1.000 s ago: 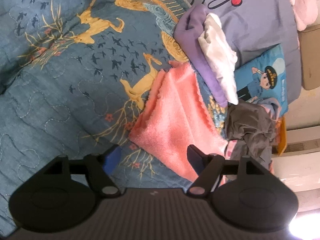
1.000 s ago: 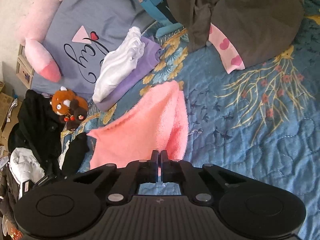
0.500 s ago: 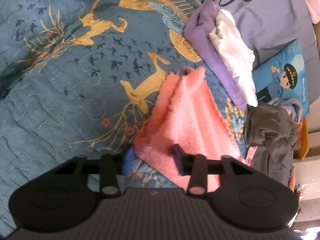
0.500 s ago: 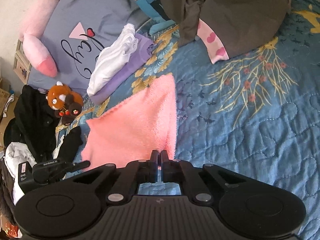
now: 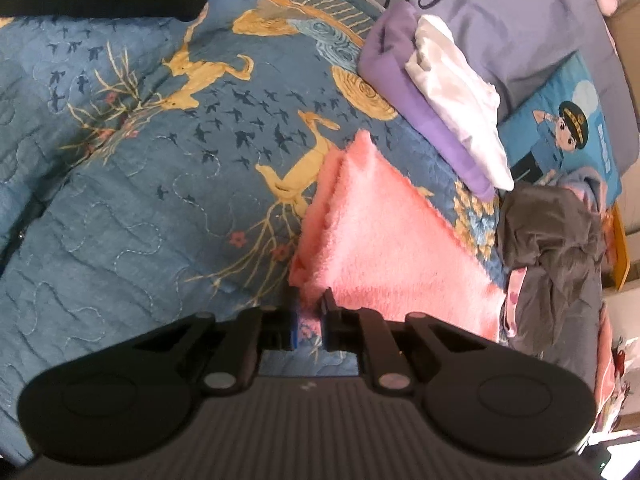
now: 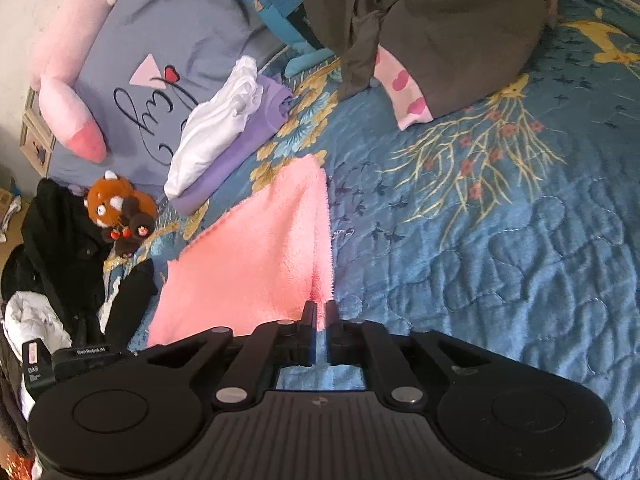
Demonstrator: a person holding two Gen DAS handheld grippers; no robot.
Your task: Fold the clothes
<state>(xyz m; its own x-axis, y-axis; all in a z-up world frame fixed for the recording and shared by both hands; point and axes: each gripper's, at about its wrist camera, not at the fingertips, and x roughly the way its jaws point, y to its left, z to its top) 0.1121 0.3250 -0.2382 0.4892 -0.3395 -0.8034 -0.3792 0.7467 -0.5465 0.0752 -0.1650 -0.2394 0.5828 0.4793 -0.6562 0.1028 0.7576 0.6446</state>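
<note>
**A:** Where does the cloth lie relative to the two tools?

**B:** A fluffy pink towel (image 5: 384, 248) lies on a blue quilted bedspread (image 5: 140, 220), already doubled over, with layered edges showing along one side. It stretches straight ahead of both tools, its long axis running away from them toward a folded stack of purple and white clothes (image 5: 444, 100).

**A:** Which tool is nearer to it?

**B:** Both are at its near end, so neither is clearly closer. The left gripper (image 5: 309, 320) has its fingers drawn in on one near corner, pink fabric between them. The right gripper (image 6: 320, 330) is pinched on the other near corner, at the fold line, only a sliver of gap showing.

**A:** So what does the next fold depend on?

**B:** Probably on carrying this near edge forward along that axis, toward the far tip. The stack sits just beyond the tip, so there is little room past it. A heap of grey clothing (image 6: 420, 20) lies well apart.
</note>
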